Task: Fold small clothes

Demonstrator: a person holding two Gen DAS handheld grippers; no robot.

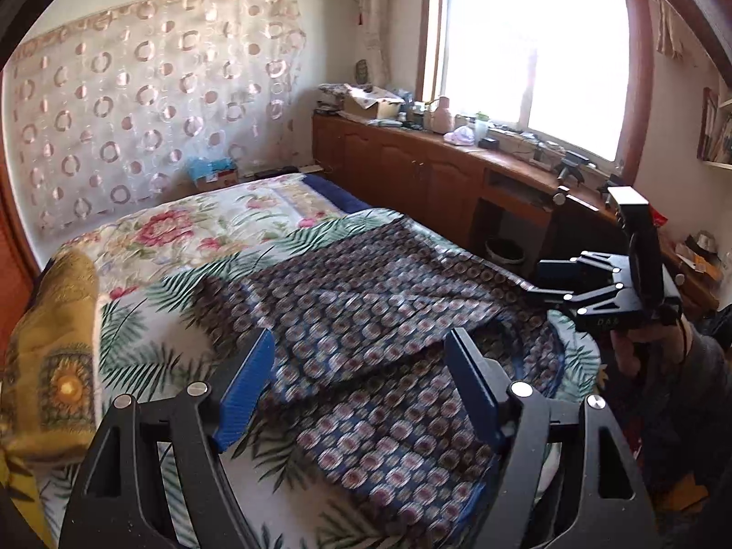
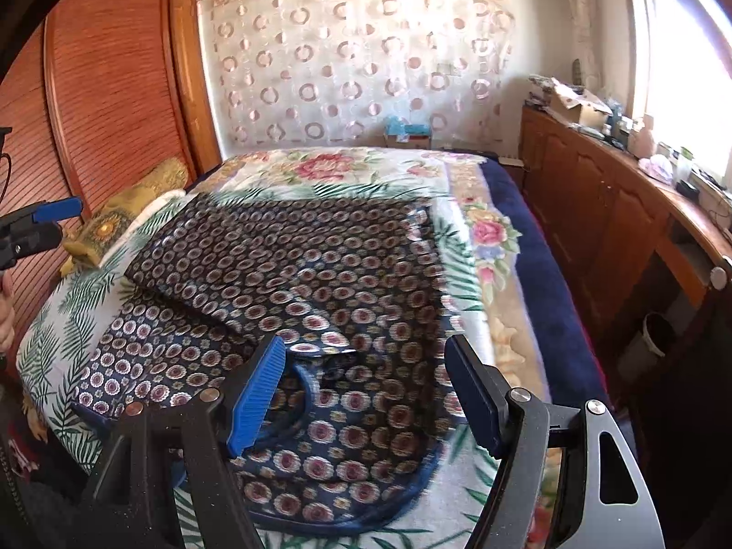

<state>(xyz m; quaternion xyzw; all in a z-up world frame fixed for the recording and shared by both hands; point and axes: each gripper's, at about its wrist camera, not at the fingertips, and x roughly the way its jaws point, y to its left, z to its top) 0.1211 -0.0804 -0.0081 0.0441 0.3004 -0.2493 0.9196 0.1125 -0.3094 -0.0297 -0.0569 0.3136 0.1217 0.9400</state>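
Note:
A dark blue garment (image 1: 366, 302) (image 2: 297, 265) printed with round medallions lies on the leaf-print sheet (image 1: 151, 320) (image 2: 59, 320) of a bed. Its far part is folded over the near part, and a blue-trimmed curved edge (image 2: 311, 384) shows close to me. My left gripper (image 1: 361, 347) hangs open just above the near fold with nothing between its blue pads. My right gripper (image 2: 366, 352) is also open over the trimmed edge and holds nothing. In the left wrist view a hand holds the right gripper's body (image 1: 608, 293) at the bed's right side. A left finger (image 2: 57, 209) shows at the right wrist view's left edge.
A yellow pillow (image 1: 50, 343) (image 2: 132, 201) lies at the bed's left side by a slatted wooden wardrobe (image 2: 105, 91). A floral blanket (image 2: 494, 238) covers the far bed. A cluttered wooden cabinet (image 1: 411, 164) (image 2: 594, 210) runs under the window, with a bin (image 1: 505, 251) (image 2: 654, 334) below.

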